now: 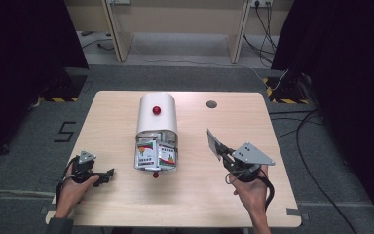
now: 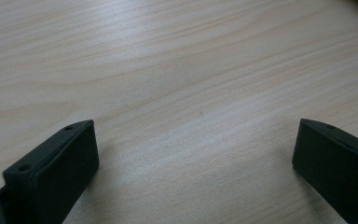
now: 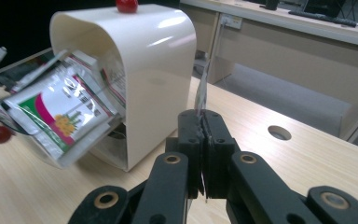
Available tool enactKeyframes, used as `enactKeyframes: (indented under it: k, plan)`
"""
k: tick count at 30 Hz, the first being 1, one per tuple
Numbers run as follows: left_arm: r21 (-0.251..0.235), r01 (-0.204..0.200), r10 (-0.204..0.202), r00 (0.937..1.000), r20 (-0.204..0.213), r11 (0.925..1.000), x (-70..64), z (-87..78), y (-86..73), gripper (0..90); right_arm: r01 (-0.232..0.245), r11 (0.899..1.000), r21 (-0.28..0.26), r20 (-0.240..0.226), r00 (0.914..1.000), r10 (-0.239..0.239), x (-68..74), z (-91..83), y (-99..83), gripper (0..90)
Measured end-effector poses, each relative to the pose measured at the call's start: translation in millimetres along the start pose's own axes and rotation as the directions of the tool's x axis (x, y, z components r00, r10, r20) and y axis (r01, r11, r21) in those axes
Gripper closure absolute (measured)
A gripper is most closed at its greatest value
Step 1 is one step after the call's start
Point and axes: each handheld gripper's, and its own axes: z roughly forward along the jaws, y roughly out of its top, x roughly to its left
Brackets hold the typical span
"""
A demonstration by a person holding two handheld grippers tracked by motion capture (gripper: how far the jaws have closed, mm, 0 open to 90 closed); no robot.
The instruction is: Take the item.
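Observation:
A cream round-topped box (image 1: 157,117) with a red knob (image 1: 156,110) stands at the middle of the table. Its clear front flap (image 1: 155,167) hangs open toward me, and several printed packets (image 1: 155,154) lie on it. In the right gripper view the box (image 3: 140,70) and its packets (image 3: 60,109) are to the left. My right gripper (image 1: 225,155) (image 3: 203,116) is shut on a thin packet (image 1: 215,143) (image 3: 201,95), held upright and edge-on, to the right of the box. My left gripper (image 1: 109,174) (image 2: 196,123) rests open on bare wood at the front left, its jaws wide apart with nothing between them.
A round cable hole (image 1: 212,104) (image 3: 279,132) sits in the tabletop (image 1: 253,204) at the back right. A second red knob (image 1: 155,174) on the flap's front edge sticks out toward me. Desks and cables lie beyond the table's far edge.

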Motion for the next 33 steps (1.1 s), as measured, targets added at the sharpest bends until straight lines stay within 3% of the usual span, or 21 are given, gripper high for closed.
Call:
enactKeyframes:
  k: [10, 33]
  plan:
    - [0.0, -0.006, 0.006, 0.9999, 0.01, 1.0, 0.9, -0.2, -0.1, 0.0, -0.038, 0.997, 0.061, 0.035, 0.9987, 0.036, -17.8, 13.4, -22.6, 88.2]
    - [0.0, -0.007, 0.007, 0.9999, 0.011, 1.0, 1.1, -0.2, -0.2, 0.0, -0.089, 0.989, 0.116, 0.113, 0.9907, 0.076, -44.1, 25.1, -50.4, 88.2]
